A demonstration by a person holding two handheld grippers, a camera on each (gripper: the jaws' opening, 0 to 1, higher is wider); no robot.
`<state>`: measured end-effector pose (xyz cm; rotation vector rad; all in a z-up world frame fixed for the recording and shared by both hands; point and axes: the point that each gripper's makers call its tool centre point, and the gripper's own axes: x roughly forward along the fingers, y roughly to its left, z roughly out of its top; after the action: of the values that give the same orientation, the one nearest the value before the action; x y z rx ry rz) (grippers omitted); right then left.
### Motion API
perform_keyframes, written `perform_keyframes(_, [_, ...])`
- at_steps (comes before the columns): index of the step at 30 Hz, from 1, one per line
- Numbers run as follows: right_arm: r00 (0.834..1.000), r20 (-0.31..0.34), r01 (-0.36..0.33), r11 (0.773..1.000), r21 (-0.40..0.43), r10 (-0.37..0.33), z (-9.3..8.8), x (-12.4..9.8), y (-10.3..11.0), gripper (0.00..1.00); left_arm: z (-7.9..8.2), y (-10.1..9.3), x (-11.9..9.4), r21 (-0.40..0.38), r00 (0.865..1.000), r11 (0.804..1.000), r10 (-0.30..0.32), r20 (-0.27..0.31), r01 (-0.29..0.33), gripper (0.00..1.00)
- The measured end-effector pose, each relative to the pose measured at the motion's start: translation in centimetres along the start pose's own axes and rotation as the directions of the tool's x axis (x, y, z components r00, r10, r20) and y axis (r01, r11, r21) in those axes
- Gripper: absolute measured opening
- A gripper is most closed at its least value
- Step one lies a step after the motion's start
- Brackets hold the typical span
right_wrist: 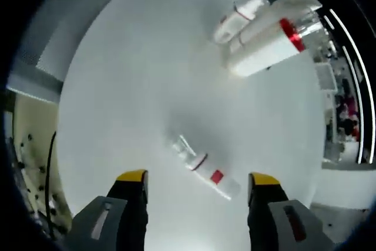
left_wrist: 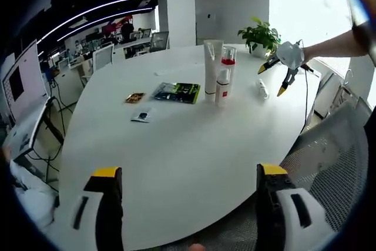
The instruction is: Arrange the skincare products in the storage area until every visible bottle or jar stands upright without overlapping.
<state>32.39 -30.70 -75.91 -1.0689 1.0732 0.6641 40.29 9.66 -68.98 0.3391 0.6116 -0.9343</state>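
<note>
Jaws spread wide and empty, the right gripper (right_wrist: pixel 197 189) hangs above a small clear bottle (right_wrist: pixel 201 166) lying flat on the white table (right_wrist: pixel 117 98) near three upright products (left_wrist: pixel 218 74); likely light, stiff and slippery, best pinched mid-body, while the left gripper (left_wrist: pixel 191 183) waits open, holding nothing.

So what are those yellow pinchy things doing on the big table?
A person is tidying skincare bottles on the white oval table. The right tongs, open, hover above a small clear bottle with a red label lying on its side. The tall white tube and two red-marked bottles already stand upright. The left tongs wait, open.
</note>
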Motion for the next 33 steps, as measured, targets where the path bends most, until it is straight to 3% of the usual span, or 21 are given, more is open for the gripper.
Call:
perform_keyframes(4, [1.0, -0.001, -0.023, 1.0, -0.018, 0.023, -0.2, 1.0, -0.4, 0.65, -0.2, 0.1, 0.1, -0.003, 1.0, 1.0, 0.006, -0.013, -0.006, 0.9])
perform_keyframes(9, [0.999, -0.016, -0.038, 0.999, -0.014, 0.037, -1.0, 2.4, -0.9, 0.51, -0.3, 0.5, 0.1, -0.011, 1.0, 1.0, 0.024, -0.018, -0.024, 0.89])
perform_keyframes(10, [0.997, 0.007, -0.074, 0.996, 0.052, 0.074, -0.8, 2.2, -0.4, 0.49, -0.4, 0.6, 0.1, -0.016, 0.999, 0.999, 0.027, -0.02, -0.028, 0.89])
perform_keyframes(12, [0.999, 0.02, -0.027, 0.998, 0.059, 0.026, -0.9, 2.2, -1.8, 0.48, -0.4, 0.7, 0.1, -0.023, 0.999, 0.999, 0.033, -0.022, -0.033, 0.89])
perform_keyframes(15, [0.997, 0.012, -0.072, 0.993, 0.092, 0.071, -1.2, 2.5, -1.1, 0.35, -0.5, 0.8, 0.1, -0.03, 0.999, 0.999, 0.033, -0.027, -0.034, 0.89])
perform_keyframes(23, [0.993, 0.028, -0.116, 0.977, 0.178, 0.113, -1.2, 2.5, 0.2, 0.19, -0.5, 0.5, 0.1, -0.032, 0.999, 0.999, 0.024, -0.03, -0.025, 0.89])
perform_keyframes(24, [0.994, 0.018, -0.105, 0.968, 0.23, 0.104, -1.3, 2.5, 0.2, 0.18, -0.5, 0.5, 0.1, -0.032, 0.999, 0.999, 0.024, -0.029, -0.024, 0.89])
perform_keyframes(28, [0.995, -0.002, -0.091, 0.948, 0.305, 0.096, -1.5, 2.5, 0.2, 0.17, -0.4, 0.5, 0.0, -0.027, 0.999, 0.999, 0.021, -0.024, -0.021, 0.89])
perform_keyframes(33, [0.997, -0.006, -0.071, 0.945, 0.319, 0.077, -1.5, 2.4, 0.1, 0.15, -0.3, 0.4, 0.0, -0.026, 1.0, 0.999, 0.02, -0.015, -0.021, 0.89])
